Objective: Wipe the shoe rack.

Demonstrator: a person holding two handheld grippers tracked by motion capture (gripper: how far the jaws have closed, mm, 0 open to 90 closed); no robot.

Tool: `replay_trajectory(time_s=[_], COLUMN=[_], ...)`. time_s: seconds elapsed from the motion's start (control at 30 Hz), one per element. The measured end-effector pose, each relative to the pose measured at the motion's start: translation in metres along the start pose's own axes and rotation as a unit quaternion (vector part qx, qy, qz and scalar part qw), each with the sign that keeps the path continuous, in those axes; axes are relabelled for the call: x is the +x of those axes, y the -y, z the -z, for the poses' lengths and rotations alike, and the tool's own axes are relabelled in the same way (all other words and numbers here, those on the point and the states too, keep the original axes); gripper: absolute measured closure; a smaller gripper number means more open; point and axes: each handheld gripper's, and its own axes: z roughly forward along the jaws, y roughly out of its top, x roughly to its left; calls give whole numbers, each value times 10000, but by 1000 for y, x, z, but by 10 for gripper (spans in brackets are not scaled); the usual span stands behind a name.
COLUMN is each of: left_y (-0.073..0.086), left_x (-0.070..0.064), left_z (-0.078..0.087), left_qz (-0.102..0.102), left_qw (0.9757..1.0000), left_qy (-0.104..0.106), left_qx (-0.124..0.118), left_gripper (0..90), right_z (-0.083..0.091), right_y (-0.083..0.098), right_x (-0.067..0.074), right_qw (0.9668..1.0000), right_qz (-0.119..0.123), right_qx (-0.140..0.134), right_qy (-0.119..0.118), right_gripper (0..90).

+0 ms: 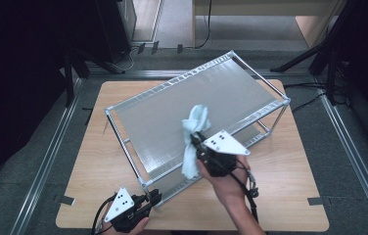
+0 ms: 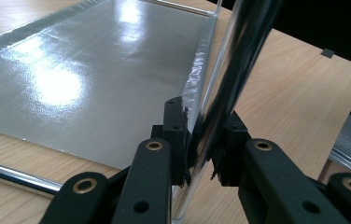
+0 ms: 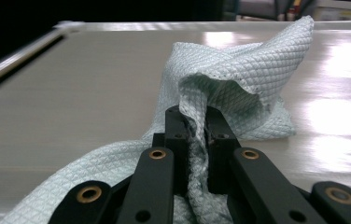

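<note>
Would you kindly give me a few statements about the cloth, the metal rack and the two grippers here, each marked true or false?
1. The right gripper is shut on the pale blue waffle-weave cloth. True.
2. The cloth lies on the wooden table. False: it rests on the silver two-tier metal rack's top shelf.
3. The left gripper clamps the rack's chrome corner post. True.
4. The left gripper holds a sponge. False: it grips only the post.

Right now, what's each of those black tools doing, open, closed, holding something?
Left tool: closed on the rack's corner post.
Right tool: closed on the pale blue cloth, which lies on the rack's top shelf.
</note>
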Motion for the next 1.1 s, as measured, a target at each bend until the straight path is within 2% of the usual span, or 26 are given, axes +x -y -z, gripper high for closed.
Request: replay_trajectory(time_s=[0.07,0.2,0.27,0.33,0.37,0.5,0.6,0.7,0.73,0.8,0.87,0.93,1.0,1.1], left_y=[0,0,0,0,0,0,1,1,1,1,1,1,1,1], left_x=[-1,-1,-1,0,0,1,2,2,3,3,4,6,6,7], left_z=[-1,-1,0,0,0,1,3,3,3,3,4,5,5,6], left_qz=[4,-15,-16,-33,-36,-53,-59,-63,-62,-59,-54,-55,-28,-26], left_qw=[10000,10000,10000,10000,10000,10000,10000,10000,10000,10000,10000,10000,10000,10000], left_qy=[-3,7,14,29,40,50,33,32,34,31,11,-14,-11,-26], left_qx=[-8,-6,0,12,15,19,38,33,29,31,29,32,18,20], left_gripper=[781,781,781,782,782,783,783,783,783,783,783,783,783,783], right_z=[-2,-3,-3,-3,-3,-1,6,16,23,32,43,51,57,61], right_y=[0,-1,-1,-1,-1,-1,-1,1,1,2,5,9,15,24], right_x=[21,52,56,51,47,20,-12,-39,-51,-66,-85,-101,-118,-135], right_qw=[9995,9971,9968,9967,9970,9993,9998,9988,9980,9965,9934,9904,9873,9835], right_qz=[75,290,415,362,394,310,96,-141,-263,-323,-406,-532,-708,-855], right_qx=[10,44,29,27,9,9,-11,-73,-131,-203,-262,-291,-298,-267], right_qy=[-306,-702,-677,-729,-661,-221,161,454,568,744,1044,1244,1389,1571], right_gripper=[825,825,825,825,825,825,825,825,825,825,825,825,825,825])
